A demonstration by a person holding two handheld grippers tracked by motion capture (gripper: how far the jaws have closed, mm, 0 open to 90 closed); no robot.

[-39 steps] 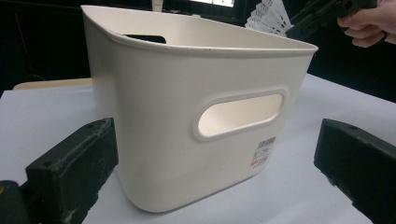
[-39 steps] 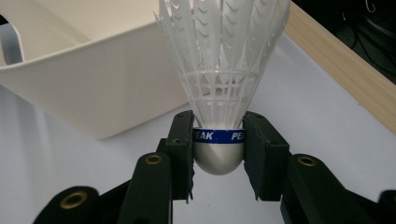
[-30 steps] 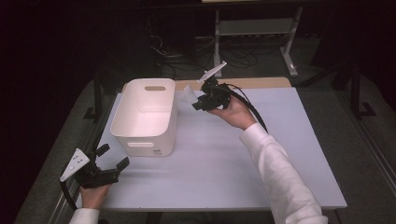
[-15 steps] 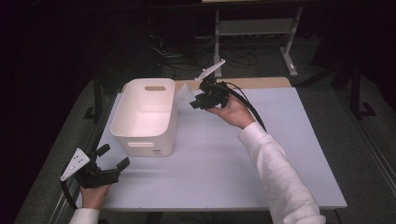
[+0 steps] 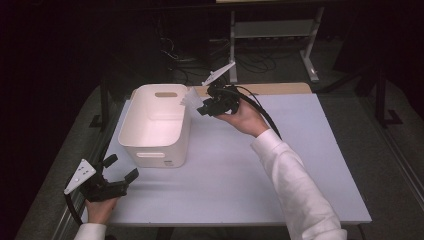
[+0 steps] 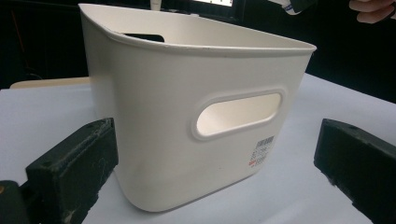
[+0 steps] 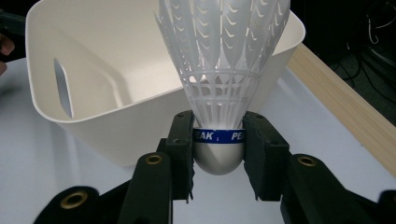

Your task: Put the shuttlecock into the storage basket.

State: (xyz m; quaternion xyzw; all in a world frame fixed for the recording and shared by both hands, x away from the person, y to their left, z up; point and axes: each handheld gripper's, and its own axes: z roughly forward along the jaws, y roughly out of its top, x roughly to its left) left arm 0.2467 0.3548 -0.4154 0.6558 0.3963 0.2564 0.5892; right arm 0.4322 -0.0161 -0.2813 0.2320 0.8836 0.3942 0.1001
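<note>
Bin (image 6: 154,116): cream plastic, smooth, satin sheen, small paper label on side. Shuttlecock (image 7: 224,70): white plastic mesh skirt, translucent; base rounded, glossy grey-white w/ blue printed band. Jaws of right gripper (image 7: 218,154): black, matt, scuffed, brass-look rivets. Worktop (image 5: 225,165): matt pale lavender, wood strip along far edge.

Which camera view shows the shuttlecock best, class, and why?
The right gripper view: the shuttlecock stands close up, its cork clamped between the right tongs, skirt and blue band sharp. The high view gives a small white blur by the bin. The left gripper view is unclear.
</note>
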